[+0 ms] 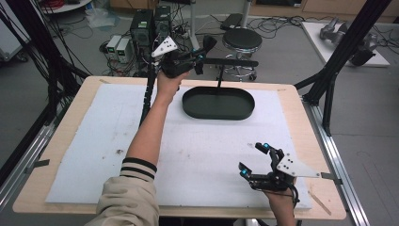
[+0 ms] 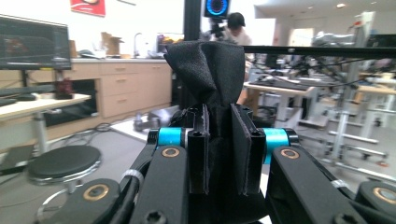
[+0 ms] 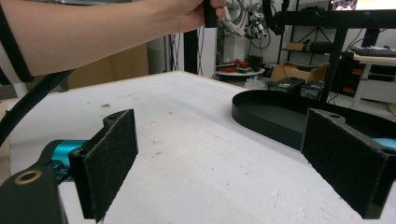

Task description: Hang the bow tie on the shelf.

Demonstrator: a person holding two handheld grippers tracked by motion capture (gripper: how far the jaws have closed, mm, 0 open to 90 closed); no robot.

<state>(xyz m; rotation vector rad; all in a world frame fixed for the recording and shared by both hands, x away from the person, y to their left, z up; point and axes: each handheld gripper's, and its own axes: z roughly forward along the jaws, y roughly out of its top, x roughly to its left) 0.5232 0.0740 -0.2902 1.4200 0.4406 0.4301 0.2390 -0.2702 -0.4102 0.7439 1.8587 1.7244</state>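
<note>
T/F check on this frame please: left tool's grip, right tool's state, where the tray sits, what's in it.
1. The left tool is shut on a piece of black cloth. True.
2. The right tool is clamped on the cloth. False: its pads stand wide apart with nothing between them, low over the white mat.
3. The black oval tray sits on the far part of the mat. True.
4. The tray holds several items. False: its inside looks empty.
5. The left tool is raised near the far edge of the table. True.
</note>
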